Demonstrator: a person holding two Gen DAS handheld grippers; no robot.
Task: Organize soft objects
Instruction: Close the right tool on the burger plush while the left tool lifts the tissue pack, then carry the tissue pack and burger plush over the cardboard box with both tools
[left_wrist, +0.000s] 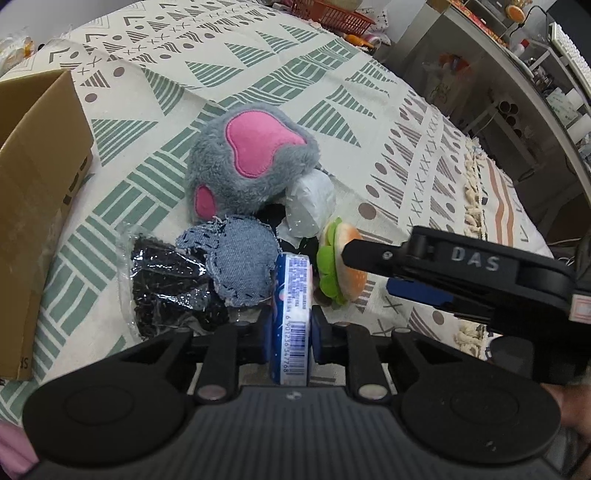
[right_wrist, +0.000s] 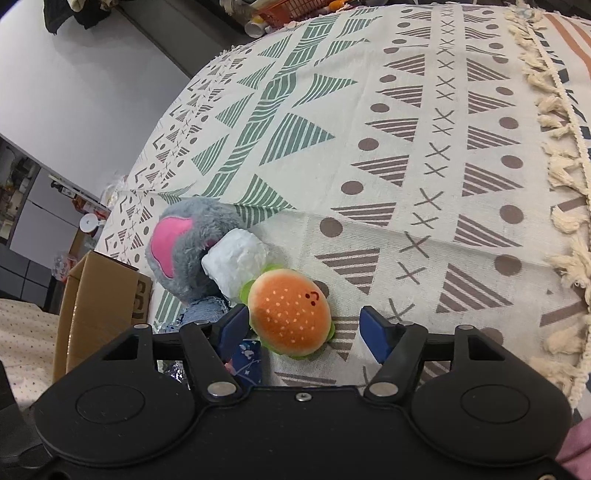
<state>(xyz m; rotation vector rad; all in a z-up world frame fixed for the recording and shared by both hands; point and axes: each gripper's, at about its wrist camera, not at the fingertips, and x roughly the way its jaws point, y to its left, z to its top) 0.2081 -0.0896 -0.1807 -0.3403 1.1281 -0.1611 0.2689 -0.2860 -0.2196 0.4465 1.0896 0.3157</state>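
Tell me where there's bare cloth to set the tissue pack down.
Free: the wide stretch of patterned cloth beyond the burger plush, out to the tassel fringe. Also the strip between the cardboard box and the grey plush. Crowded: the cluster of grey plush, white bundle, denim piece and black packet.

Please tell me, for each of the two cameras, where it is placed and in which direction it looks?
Left wrist: sits behind the left gripper, which is shut on a blue tissue pack; looks forward over the pile toward a cardboard box; the right gripper enters from the right.
Right wrist: sits behind the open right gripper, looking down at the burger plush.
Shared: burger plush, grey plush, box, patterned cloth.
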